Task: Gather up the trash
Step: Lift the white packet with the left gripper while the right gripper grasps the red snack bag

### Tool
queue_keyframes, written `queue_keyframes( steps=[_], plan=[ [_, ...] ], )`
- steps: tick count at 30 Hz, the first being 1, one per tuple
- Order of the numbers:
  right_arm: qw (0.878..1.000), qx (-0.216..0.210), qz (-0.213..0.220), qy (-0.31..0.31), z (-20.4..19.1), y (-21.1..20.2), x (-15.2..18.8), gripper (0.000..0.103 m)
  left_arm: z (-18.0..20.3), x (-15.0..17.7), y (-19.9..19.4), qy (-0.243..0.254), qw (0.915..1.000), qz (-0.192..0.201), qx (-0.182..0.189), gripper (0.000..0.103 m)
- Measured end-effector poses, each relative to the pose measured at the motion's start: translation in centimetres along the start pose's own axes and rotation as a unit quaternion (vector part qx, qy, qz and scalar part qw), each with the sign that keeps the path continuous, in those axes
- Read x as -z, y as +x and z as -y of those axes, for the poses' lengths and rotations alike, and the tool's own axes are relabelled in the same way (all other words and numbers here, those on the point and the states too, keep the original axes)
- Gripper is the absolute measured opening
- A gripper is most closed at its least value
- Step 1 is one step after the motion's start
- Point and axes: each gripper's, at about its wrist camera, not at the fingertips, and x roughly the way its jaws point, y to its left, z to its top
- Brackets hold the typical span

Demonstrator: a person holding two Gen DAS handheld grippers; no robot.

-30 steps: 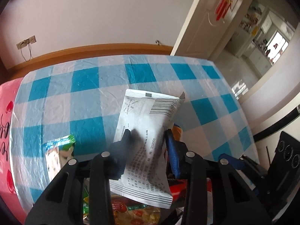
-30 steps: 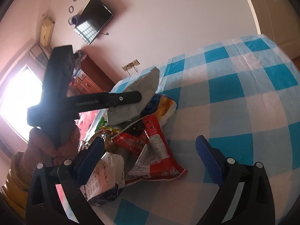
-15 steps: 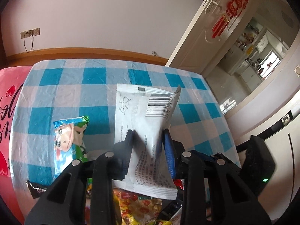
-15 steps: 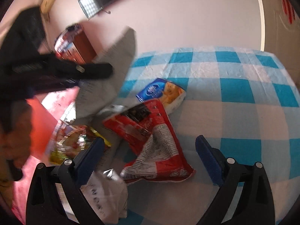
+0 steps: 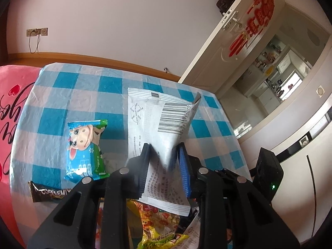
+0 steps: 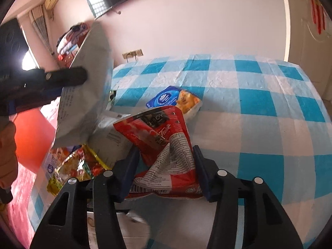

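The white foil packet (image 5: 164,128) hangs pinched at its middle in the left gripper (image 5: 164,166), jaws clamped tight on it, lifted clear above the counter (image 5: 83,95) so it can be carried off. Below, the crumpled red wrapper (image 6: 166,145) lies on the checked cloth near the counter's near edge, between the right gripper (image 6: 166,166) jaws, which are closing around it. Glossy snack packs (image 6: 78,166) lie heaped beside it.
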Motion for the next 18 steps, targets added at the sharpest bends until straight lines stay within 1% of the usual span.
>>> queue_keyframes(
  steps=[3,11,14,18],
  plan=[
    [1.000,0.005,0.016,0.008,0.4,-0.6,-0.2,0.051,-0.1,0.3,-0.8,-0.003,0.9999,0.009,0.007,0.026],
    [0.997,-0.026,0.051,0.050,1.5,-2.2,-0.8,0.050,-0.2,1.4,-2.8,-0.010,0.9993,0.024,0.025,0.023],
    [0.996,-0.039,0.057,0.052,1.0,-2.8,-0.8,0.050,-0.1,1.8,-3.9,-0.014,0.9987,0.034,0.036,0.022],
    [0.996,-0.043,0.068,0.037,-0.6,-3.6,-1.0,0.050,0.3,2.3,-5.8,-0.009,0.9977,0.050,0.046,0.022]
  ],
)
